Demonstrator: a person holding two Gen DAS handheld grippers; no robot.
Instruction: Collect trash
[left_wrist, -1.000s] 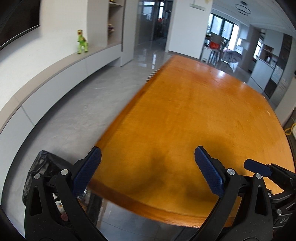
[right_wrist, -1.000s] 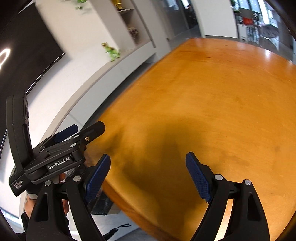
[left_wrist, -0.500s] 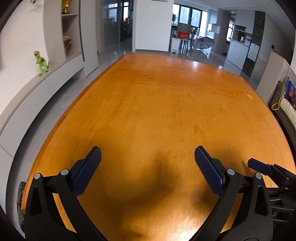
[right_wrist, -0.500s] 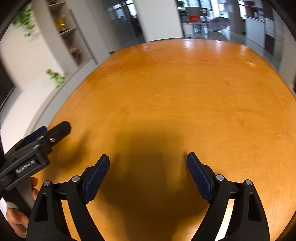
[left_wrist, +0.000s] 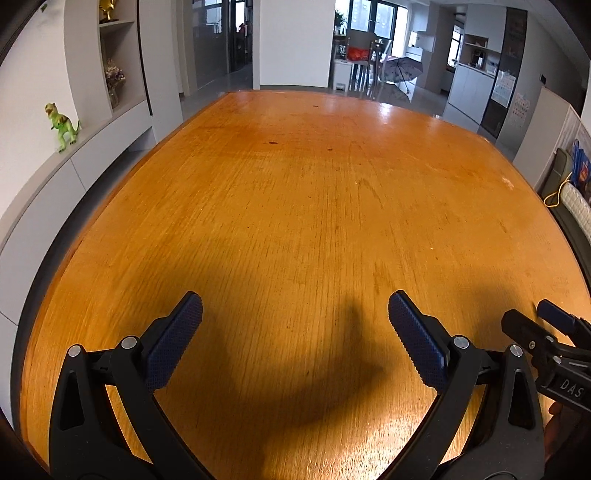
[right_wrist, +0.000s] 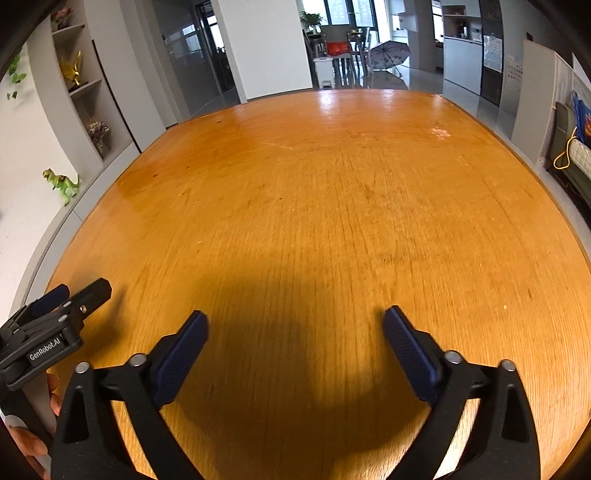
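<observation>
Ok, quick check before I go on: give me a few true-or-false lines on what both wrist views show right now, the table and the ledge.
1. The wooden table has crumpled paper lying on it. False: no trash shows on it in either view.
2. A green toy dinosaur stands on the ledge to the left of the table. True.
3. The left gripper is clamped on a bottle. False: nothing is between its fingers.
4. The right gripper has only bare wood between its fingers. True; its jaws are opening.
5. An open umbrella sits on the floor beyond the table's far end. True.
</observation>
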